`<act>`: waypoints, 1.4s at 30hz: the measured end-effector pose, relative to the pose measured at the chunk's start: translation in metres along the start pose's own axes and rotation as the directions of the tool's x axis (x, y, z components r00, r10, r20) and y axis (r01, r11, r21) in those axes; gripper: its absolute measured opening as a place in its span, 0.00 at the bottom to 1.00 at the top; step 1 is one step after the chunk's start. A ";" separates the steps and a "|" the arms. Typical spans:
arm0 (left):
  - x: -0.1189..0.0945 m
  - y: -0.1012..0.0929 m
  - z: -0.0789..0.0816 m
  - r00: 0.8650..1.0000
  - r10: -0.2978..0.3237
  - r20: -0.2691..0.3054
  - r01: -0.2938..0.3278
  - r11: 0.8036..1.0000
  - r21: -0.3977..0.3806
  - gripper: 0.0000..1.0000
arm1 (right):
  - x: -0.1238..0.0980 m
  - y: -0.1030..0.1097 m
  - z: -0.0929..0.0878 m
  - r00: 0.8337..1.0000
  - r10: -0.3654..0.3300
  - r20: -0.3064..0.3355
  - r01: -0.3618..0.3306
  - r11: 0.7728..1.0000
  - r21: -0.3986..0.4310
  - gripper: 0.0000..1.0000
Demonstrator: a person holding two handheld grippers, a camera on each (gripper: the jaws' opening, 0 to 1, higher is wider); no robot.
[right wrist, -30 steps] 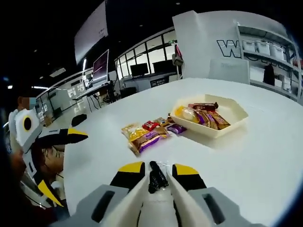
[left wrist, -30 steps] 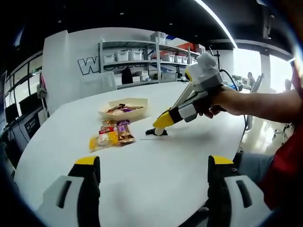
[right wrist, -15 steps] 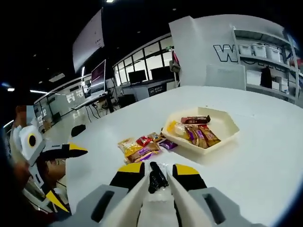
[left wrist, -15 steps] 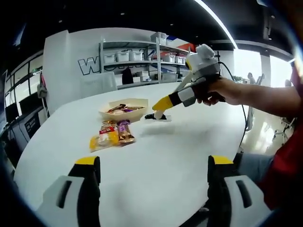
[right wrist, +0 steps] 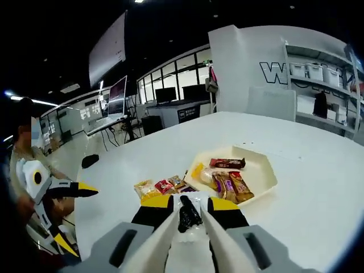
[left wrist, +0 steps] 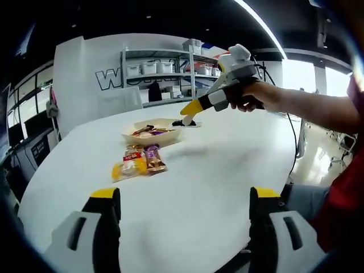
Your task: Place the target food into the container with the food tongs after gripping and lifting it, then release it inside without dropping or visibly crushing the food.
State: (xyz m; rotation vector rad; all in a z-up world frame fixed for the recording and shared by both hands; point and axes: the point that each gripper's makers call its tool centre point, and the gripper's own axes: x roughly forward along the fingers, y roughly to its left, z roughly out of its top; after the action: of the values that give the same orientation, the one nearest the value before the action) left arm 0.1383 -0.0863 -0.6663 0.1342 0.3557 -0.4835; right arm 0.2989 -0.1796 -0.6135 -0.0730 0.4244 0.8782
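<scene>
Above the white round table (left wrist: 216,170), the right hand-held gripper (left wrist: 190,116) has risen from the tabletop over the last second and travelled toward the cream hexagonal tray (left wrist: 170,135), so it now hangs near the tray's far rim. Its yellow-tipped jaws are clenched on white food tongs (right wrist: 190,239), whose tips pinch a small dark snack in a clear wrapper (right wrist: 188,214). That lift clears the pickup step; by the look of it, what remains is lowering and letting go inside the tray (right wrist: 259,177). The snack's long axis runs along the tongs, pointing forward toward the tray. Loose wrapped snacks (left wrist: 136,162) lie just beside the tray. The left hand-held gripper (left wrist: 182,219) waits with jaws spread wide, holding nothing.
</scene>
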 end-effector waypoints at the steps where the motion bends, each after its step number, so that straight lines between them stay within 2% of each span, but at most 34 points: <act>1: 0.000 0.000 0.000 1.000 0.000 0.000 0.000 1.000 0.000 0.92 | 0.000 -0.001 0.001 1.000 -0.001 0.000 0.001 1.000 -0.001 0.18; 8: -0.001 0.001 0.001 1.000 0.004 0.001 -0.004 1.000 0.001 0.91 | 0.002 -0.008 0.011 1.000 -0.009 0.001 0.009 1.000 -0.021 0.18; 11: -0.004 0.006 0.000 1.000 0.016 -0.002 -0.016 1.000 0.001 0.91 | 0.006 -0.019 0.031 1.000 -0.019 0.012 0.020 0.999 -0.044 0.18; 15: -0.006 0.008 0.000 1.000 0.021 -0.003 -0.021 1.000 -0.002 0.91 | 0.010 -0.025 0.040 1.000 -0.024 0.020 0.025 0.998 -0.049 0.18; 26: -0.008 0.020 0.003 0.999 0.045 0.004 -0.045 0.999 -0.011 0.91 | 0.040 -0.045 0.040 0.999 -0.036 -0.027 0.034 0.996 -0.079 0.17; 31: -0.010 0.030 0.003 0.998 0.063 0.003 -0.063 0.998 -0.018 0.90 | 0.044 -0.051 0.050 0.999 -0.044 -0.014 0.042 0.996 -0.080 0.18; 37: -0.007 0.033 0.001 0.998 0.063 -0.004 -0.063 0.998 -0.019 0.89 | 0.049 -0.058 0.055 0.998 -0.058 0.002 0.058 0.994 -0.091 0.19; 39: -0.007 0.034 0.003 0.998 0.066 0.005 -0.066 0.998 -0.021 0.90 | 0.048 -0.061 0.060 0.997 -0.070 0.024 0.072 0.993 -0.091 0.21; 42: -0.007 0.036 0.005 0.998 0.067 0.010 -0.067 0.997 -0.028 0.90 | 0.049 -0.062 0.060 0.998 -0.065 0.023 0.066 0.994 -0.088 0.21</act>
State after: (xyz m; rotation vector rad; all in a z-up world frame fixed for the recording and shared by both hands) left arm 0.1514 -0.0529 -0.6580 0.1161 0.3458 -0.4125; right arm 0.3930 -0.1694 -0.5848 -0.1592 0.3622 0.8325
